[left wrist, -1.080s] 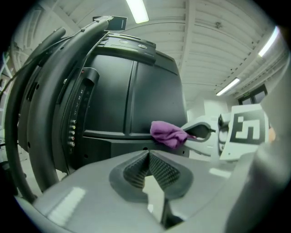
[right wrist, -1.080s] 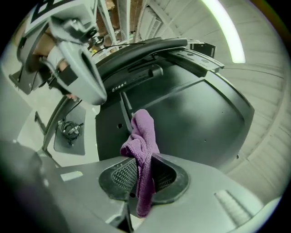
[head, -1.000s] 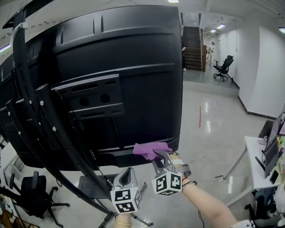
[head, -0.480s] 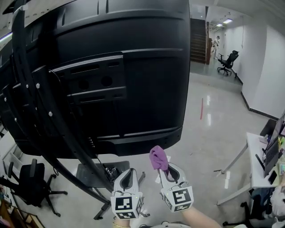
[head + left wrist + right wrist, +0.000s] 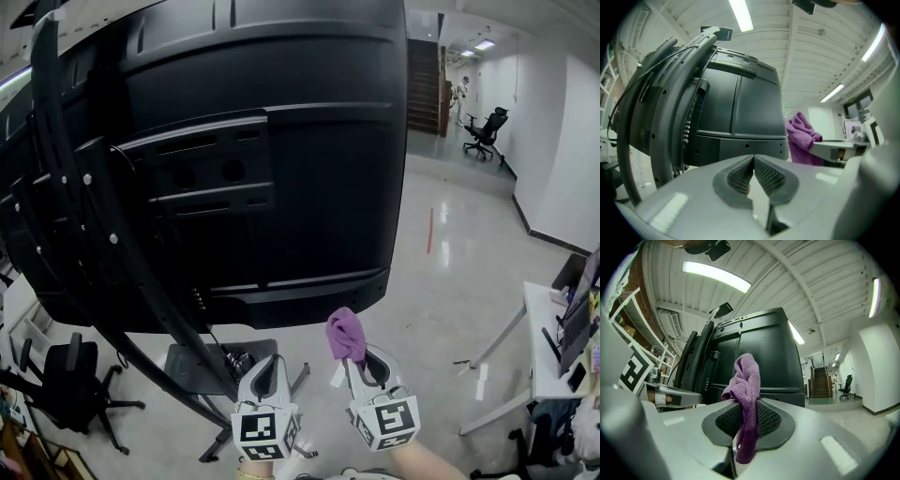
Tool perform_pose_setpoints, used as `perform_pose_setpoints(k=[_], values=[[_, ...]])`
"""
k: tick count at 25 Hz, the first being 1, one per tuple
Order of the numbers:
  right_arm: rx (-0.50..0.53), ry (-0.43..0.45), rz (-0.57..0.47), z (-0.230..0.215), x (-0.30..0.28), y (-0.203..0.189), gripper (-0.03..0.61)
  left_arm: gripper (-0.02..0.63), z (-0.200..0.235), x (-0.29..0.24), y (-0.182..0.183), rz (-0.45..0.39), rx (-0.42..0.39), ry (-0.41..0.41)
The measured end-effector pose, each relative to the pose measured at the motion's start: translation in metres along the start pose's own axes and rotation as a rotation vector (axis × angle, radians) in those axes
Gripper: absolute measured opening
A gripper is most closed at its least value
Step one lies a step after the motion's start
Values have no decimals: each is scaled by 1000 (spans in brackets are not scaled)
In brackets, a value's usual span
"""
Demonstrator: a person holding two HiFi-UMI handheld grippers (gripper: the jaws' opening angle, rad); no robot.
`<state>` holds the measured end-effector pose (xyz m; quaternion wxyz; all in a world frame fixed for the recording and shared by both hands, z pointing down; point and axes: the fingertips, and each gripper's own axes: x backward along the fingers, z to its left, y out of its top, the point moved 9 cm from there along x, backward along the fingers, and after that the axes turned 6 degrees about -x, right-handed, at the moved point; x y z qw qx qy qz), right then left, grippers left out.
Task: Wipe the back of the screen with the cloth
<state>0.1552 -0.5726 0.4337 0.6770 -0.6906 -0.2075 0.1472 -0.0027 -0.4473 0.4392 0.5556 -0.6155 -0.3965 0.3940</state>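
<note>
Right gripper (image 5: 354,364): clamped on purple cloth (image 5: 345,336), bunched upright out of the jaws. Just below the lower right corner of the black screen back (image 5: 309,159), not touching. Left gripper (image 5: 267,367): closed on nothing, close beside. Rightward, open polished floor (image 5: 441,281).

Your cloth (image 5: 345,335) is a small purple terry rag, bunched up and pinched between the jaws of your right gripper (image 5: 361,361). Its crumpled top stands above the jaws and a short tail hangs below them. It sits just under the screen's lower right corner, not touching it. The screen (image 5: 281,141) is a large black panel with its moulded back towards you, tilted, carrying a recessed centre plate with slots and two round holes.
</note>
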Motion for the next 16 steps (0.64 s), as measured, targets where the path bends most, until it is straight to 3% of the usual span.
perform_pose_setpoints(k=[16], values=[[45,36,-16,9,1,8,52,8,2,0,0,12,1,28]])
